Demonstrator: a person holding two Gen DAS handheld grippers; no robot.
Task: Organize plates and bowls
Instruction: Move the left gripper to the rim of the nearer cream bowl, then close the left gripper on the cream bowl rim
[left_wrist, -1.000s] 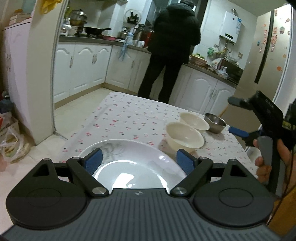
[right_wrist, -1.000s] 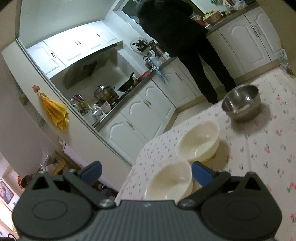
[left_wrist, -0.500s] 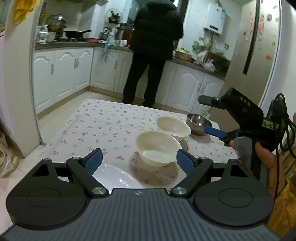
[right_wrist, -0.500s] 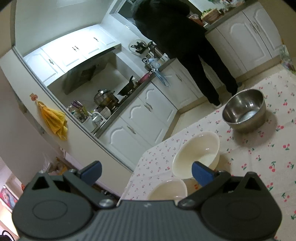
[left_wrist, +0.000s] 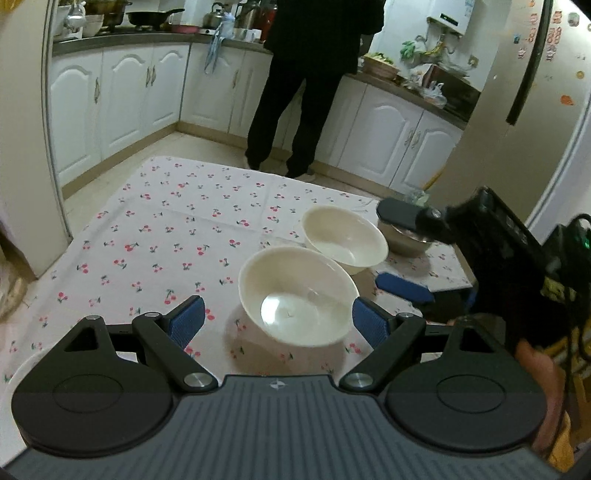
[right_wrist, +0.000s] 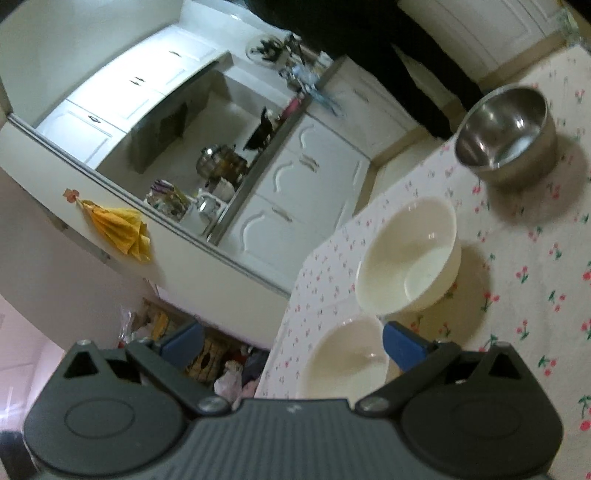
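Two cream bowls stand side by side on the cherry-print tablecloth (left_wrist: 177, 236), with a steel bowl (left_wrist: 400, 242) behind them. My left gripper (left_wrist: 277, 323) is open, and the near cream bowl (left_wrist: 295, 295) lies between and just beyond its blue fingertips, untouched. The far cream bowl (left_wrist: 343, 240) touches its rim. A sliver of the white plate (left_wrist: 14, 369) shows at the lower left under the gripper body. My right gripper (right_wrist: 291, 343) is open and empty; the near cream bowl (right_wrist: 343, 363) sits by its right fingertip, with the far cream bowl (right_wrist: 406, 254) and steel bowl (right_wrist: 506, 129) further on.
A person in black (left_wrist: 306, 74) stands at the kitchen counter beyond the table's far edge. White cabinets (left_wrist: 122, 92) line the back and left. A fridge (left_wrist: 535, 110) rises at the right. The table's left edge (right_wrist: 291, 295) drops to a cluttered floor.
My left gripper has moved forward from over the white plate to the near cream bowl, and the plate has slid out of view. My right gripper has drawn closer to the bowls and tilted.
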